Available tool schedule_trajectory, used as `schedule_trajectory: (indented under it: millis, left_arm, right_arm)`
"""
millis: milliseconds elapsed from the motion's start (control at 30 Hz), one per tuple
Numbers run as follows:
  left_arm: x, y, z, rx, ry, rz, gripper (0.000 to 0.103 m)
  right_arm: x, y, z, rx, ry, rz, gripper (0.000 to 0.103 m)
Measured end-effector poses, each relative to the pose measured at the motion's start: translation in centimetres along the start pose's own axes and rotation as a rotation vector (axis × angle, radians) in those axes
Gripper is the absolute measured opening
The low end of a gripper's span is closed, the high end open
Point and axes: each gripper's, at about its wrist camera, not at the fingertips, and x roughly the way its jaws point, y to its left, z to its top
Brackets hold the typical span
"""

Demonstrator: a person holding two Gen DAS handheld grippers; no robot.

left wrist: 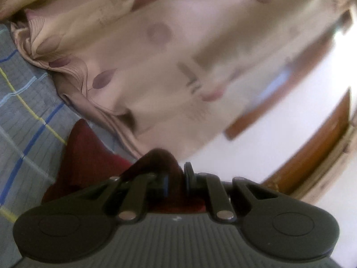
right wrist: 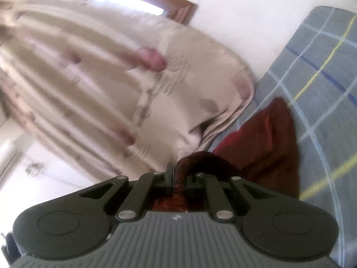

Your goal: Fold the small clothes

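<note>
Your left gripper (left wrist: 176, 178) and right gripper (right wrist: 178, 178) each pinch the red garment's (right wrist: 263, 138) edge, lifting it to spread; the bedsheet (left wrist: 22, 102) lies at nine o'clock.

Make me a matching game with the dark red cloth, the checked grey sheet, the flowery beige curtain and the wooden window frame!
Things:
1. dark red knitted cloth
2. grey checked bed sheet
3. beige curtain with purple leaf print
4. brown wooden window frame

Places or states:
A. lies flat under the garment
B. pinched by both the left gripper and the right gripper
C. set in the white wall
D. hangs beside the bed

Pairs: 1-B, 2-A, 3-D, 4-C
</note>
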Motion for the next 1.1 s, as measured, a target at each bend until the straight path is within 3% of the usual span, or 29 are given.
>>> schedule_trajectory:
  millis: [100,300,400,433,467,500,533,567,633,733,867,967,1033,1100]
  left_arm:
    - [3.9,1.1,1.0,0.039,0.003,0.054,0.013]
    - [9.4,4.6,2.4,0.017,0.006,0.141,0.013]
    - [10.4,5.8,2.6,0.045,-0.037,0.179,0.021]
    - [10.6,5.9,2.6,0.066,-0.051,0.200,0.035]
    - [10.7,6.0,2.8,0.078,-0.062,0.206,0.059]
    - [10.7,6.0,2.9,0.090,-0.078,0.203,0.072]
    - [10.4,5.9,2.8,0.113,-0.103,0.209,0.084]
    - [10.2,5.5,2.8,0.148,-0.126,0.227,0.086]
    - [10.0,4.9,2.9,0.217,-0.113,0.255,0.087]
    - [10.4,4.7,3.2,0.300,-0.003,0.272,0.088]
    - [11.4,5.9,2.8,0.325,0.201,0.280,0.088]
    - [12.1,6.5,1.9,0.329,0.273,0.230,0.088]
    - [13.0,6.6,1.2,0.357,0.310,0.281,0.086]
    - [13.4,6.8,0.5,0.341,0.347,0.251,0.044]
  right_arm:
    - [3.3,-2.0,2.9,0.027,0.001,-0.056,0.013]
    - [9.3,-6.7,6.0,0.103,0.009,-0.146,0.013]
    - [11.6,-9.4,6.4,0.150,0.018,-0.176,0.015]
    - [12.2,-10.1,6.5,0.169,0.015,-0.186,0.017]
    - [12.7,-10.9,6.5,0.188,0.006,-0.196,0.018]
    - [13.1,-11.4,6.5,0.196,-0.004,-0.194,0.019]
    - [13.3,-11.9,6.5,0.203,-0.009,-0.177,0.029]
    - [13.5,-12.3,6.5,0.215,-0.018,-0.153,0.046]
    - [13.0,-12.5,6.5,0.220,-0.061,-0.095,0.063]
    - [11.2,-12.6,6.7,0.225,-0.139,-0.020,0.073]
    - [8.6,-12.5,6.1,0.200,-0.133,-0.039,0.073]
    - [7.5,-12.6,4.9,0.142,-0.090,-0.100,0.073]
    - [7.2,-12.4,4.2,0.087,-0.063,-0.148,0.073]
    - [7.1,-12.5,3.6,0.076,-0.052,-0.173,0.073]
